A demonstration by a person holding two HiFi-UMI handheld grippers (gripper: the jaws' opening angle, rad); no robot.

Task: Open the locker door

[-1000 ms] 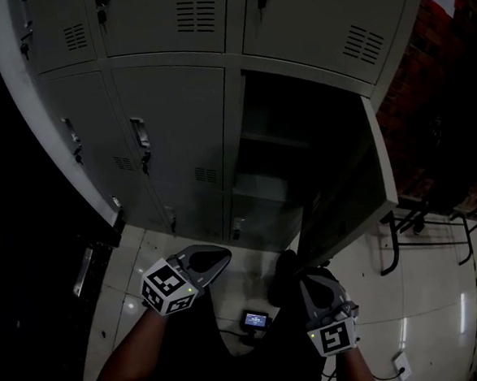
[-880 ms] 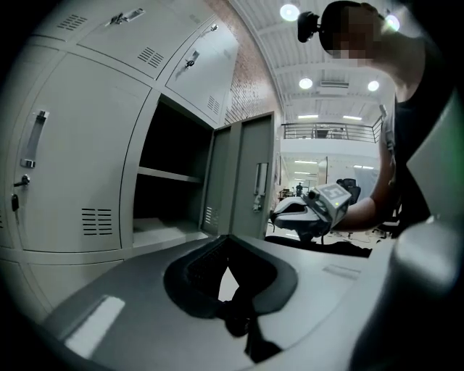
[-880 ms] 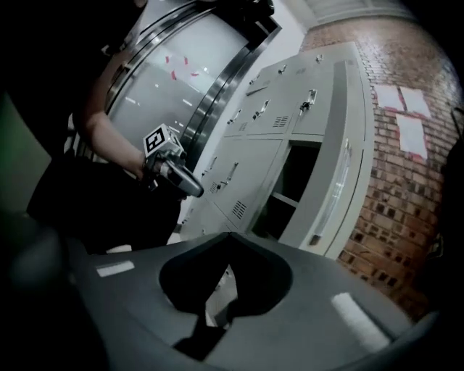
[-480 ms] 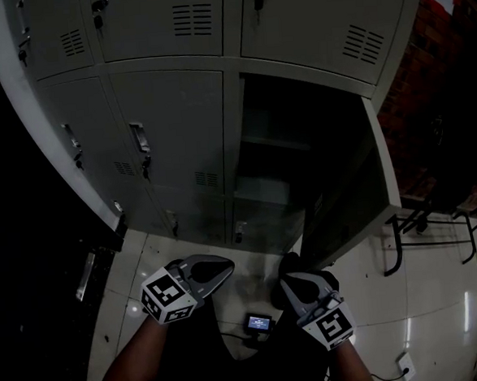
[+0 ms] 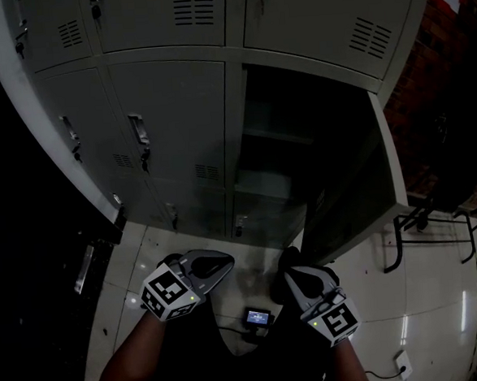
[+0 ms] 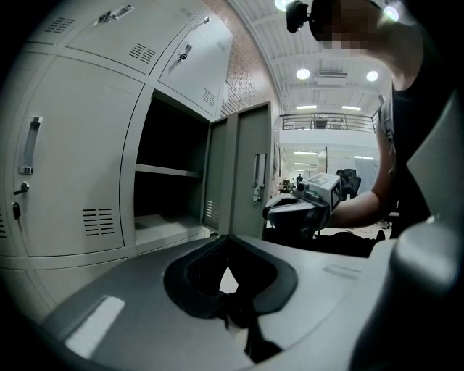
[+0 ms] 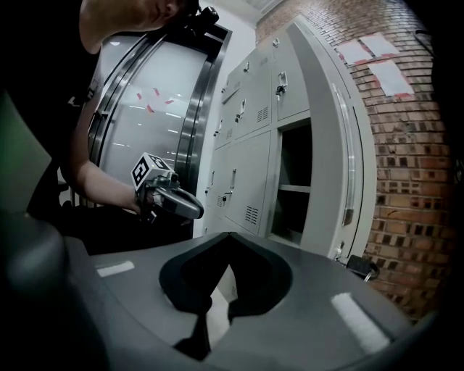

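The grey locker bank fills the top of the head view. One middle locker door (image 5: 361, 189) stands swung open to the right, and its dark compartment (image 5: 280, 146) with a shelf is exposed. The open door (image 6: 250, 181) also shows in the left gripper view, and door (image 7: 330, 145) shows edge-on in the right gripper view. My left gripper (image 5: 226, 262) hangs low in front of the lockers, shut and holding nothing. My right gripper (image 5: 287, 266) hovers just below the open door, also shut and holding nothing. Neither touches the locker.
Closed lockers with handles (image 5: 139, 137) stand left of the open one. On the tiled floor lie a small screen device (image 5: 256, 317) with a cable and a wall socket (image 5: 401, 365). A black metal frame (image 5: 424, 225) and a brick wall (image 5: 450, 65) are at the right.
The right gripper has drawn slightly up and left, closer to the left one. The left gripper has barely moved. The door has stayed open.
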